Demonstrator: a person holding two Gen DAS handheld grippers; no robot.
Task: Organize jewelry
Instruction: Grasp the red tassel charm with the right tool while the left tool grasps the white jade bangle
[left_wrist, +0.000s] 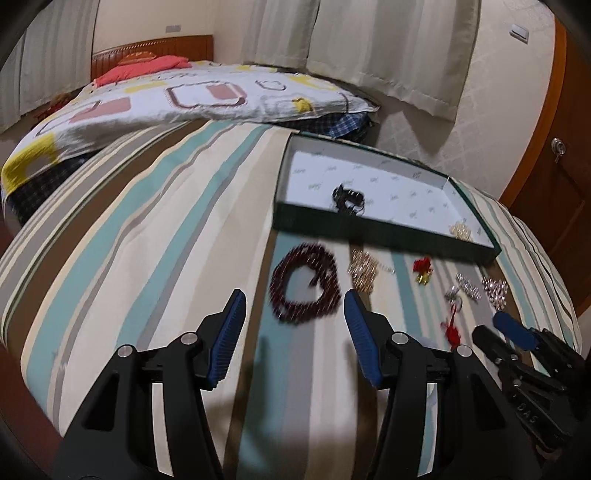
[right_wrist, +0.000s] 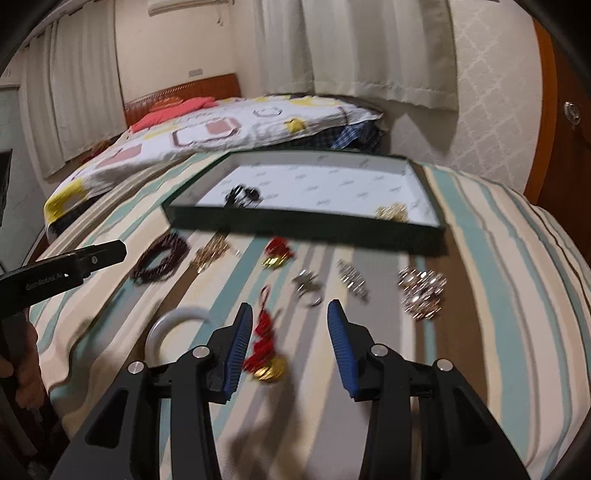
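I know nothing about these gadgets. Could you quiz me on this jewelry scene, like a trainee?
1. True or false: the left hand-held gripper is clamped on the dark red bead bracelet.
2. How many pieces already lie in the green tray?
3. Which lies nearest the right hand-held gripper? A) gold piece in the tray B) red tassel charm C) black piece in the tray

Key: 1 false, it is open; 2 two; 3 B.

Home bedroom; bed (left_wrist: 155, 99) w/ wooden headboard (left_wrist: 155, 51), patterned quilt (right_wrist: 221, 129), curtains (left_wrist: 388, 48), wood door (left_wrist: 557, 177)
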